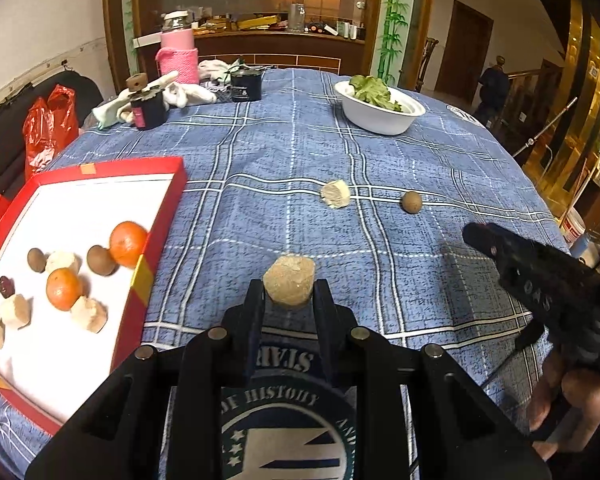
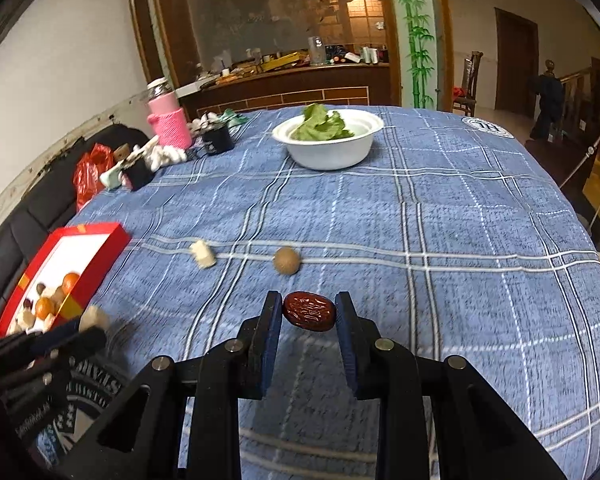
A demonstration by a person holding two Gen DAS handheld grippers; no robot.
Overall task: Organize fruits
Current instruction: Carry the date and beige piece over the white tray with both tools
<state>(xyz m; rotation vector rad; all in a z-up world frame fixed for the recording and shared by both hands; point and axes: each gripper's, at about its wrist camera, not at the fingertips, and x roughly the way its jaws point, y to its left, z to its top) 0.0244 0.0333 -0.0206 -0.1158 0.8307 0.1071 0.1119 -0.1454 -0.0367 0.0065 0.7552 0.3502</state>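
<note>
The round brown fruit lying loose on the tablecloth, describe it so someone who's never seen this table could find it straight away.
Start at the white bowl of green leaves on the blue plaid tablecloth. Come toward the near edge to a pale stripe where two small things lie side by side. The round brown fruit is the smooth tan ball on the right; its neighbour, the pale chunk, is blocky and cream-coloured.

Ahead of the tool we saw a wood-framed glass partition (image 2: 268, 20), a white wall (image 2: 60, 80) left, a dark door (image 2: 516, 56) right.
</note>
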